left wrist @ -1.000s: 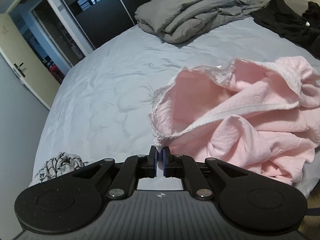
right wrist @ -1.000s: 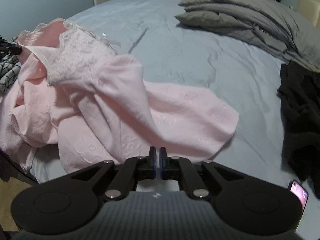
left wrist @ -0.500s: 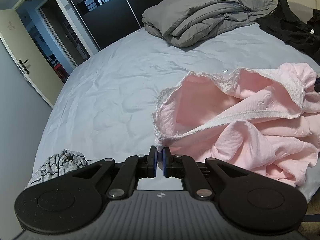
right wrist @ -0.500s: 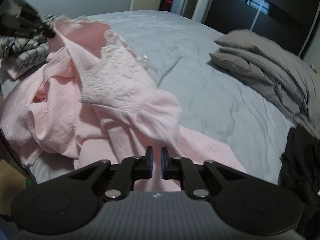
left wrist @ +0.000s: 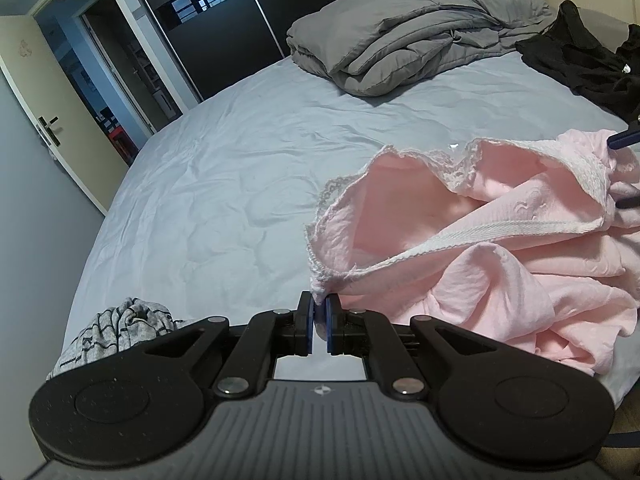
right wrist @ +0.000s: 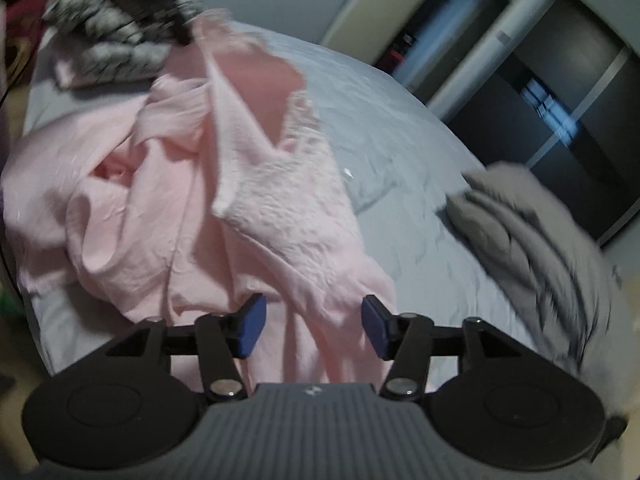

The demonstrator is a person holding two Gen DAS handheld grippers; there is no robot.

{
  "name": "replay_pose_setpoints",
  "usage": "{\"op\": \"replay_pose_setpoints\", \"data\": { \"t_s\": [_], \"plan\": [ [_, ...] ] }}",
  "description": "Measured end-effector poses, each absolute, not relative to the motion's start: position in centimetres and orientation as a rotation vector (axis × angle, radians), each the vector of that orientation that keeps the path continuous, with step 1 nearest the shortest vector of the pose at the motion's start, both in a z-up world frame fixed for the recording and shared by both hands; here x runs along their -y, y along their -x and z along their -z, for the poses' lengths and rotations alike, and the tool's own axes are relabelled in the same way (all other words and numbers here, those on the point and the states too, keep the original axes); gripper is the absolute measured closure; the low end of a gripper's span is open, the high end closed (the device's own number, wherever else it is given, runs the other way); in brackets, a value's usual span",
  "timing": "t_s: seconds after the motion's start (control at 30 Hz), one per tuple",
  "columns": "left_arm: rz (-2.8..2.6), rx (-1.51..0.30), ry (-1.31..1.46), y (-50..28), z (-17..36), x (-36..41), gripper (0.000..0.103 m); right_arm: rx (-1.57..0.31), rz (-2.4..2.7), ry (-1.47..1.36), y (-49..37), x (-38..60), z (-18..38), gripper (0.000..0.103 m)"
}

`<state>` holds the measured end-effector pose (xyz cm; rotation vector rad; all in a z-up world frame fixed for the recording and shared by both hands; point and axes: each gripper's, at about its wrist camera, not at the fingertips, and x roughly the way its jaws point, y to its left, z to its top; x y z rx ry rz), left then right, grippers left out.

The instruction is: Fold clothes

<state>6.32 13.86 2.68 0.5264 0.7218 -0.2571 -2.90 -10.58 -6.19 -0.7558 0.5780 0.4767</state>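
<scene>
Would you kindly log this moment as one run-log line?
left tool: shut on lace-trimmed pink cotton garment edge | right tool: open above same garment | surface: grey-sheeted bed | fold: not begun

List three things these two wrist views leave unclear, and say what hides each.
1. Right view: striped cloth and the left gripper are smeared by motion blur.
2. Left view: the right gripper is cut off by the frame edge.
3. Both views: the pink garment is bunched, so its shape is hidden.
</scene>
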Motion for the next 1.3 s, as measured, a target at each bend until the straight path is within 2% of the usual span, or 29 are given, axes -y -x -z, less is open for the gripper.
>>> {"op": "replay_pose_setpoints", "data": {
  "t_s": [0.33,0.37,0.4,0.43,0.47,0.57,0.9,1.0,1.1,1.13,1.17,1.3],
  "plan": [
    [0.255,-0.721,-0.522,-6.3,-2.7,-13.8,0.099,-0.449,-0.495,0.975,3.0,7.7,7.5,0.048],
    [0.255,-0.722,-0.523,-6.3,-2.7,-13.7,0.099,-0.44,-0.492,0.984,3.0,7.4,7.6,0.055],
    [0.256,-0.722,-0.524,-6.3,-2.7,-13.7,0.099,-0.432,-0.487,0.991,3.0,7.2,7.7,0.067],
    [0.258,-0.722,-0.525,-6.3,-2.7,-13.7,0.099,-0.439,-0.476,0.968,2.7,7.2,7.6,0.073],
    [0.26,-0.72,-0.526,-6.2,-2.7,-13.7,0.099,-0.446,-0.464,0.946,2.4,7.2,7.5,0.083],
    [0.266,-0.713,-0.528,-6.1,-2.8,-13.6,0.099,-0.477,-0.429,0.825,1.5,8.0,6.4,0.092],
    [0.437,-0.651,-0.573,-4.2,-2.5,-11.8,0.098,-0.653,-0.288,0.484,-1.1,13.7,5.1,0.094],
    [0.476,-0.636,-0.606,-3.7,-1.9,-10.7,0.088,-0.684,-0.25,0.447,-1.2,14.9,5.4,0.094],
    [0.493,-0.618,-0.655,-3.1,-1.2,-9.9,0.07,-0.705,-0.22,0.415,-1.2,15.9,5.6,0.094],
    [0.496,-0.611,-0.672,-3.0,-1.0,-9.7,0.057,-0.712,-0.211,0.404,-1.2,16.2,5.7,0.094],
    [0.498,-0.601,-0.684,-2.7,-0.9,-9.6,0.052,-0.714,-0.204,0.398,-1.2,16.4,5.6,0.094],
    [0.502,-0.587,-0.732,-2.4,-0.3,-9.1,0.051,-0.731,-0.181,0.359,-1.3,17.5,5.6,0.094]
  ]
}}
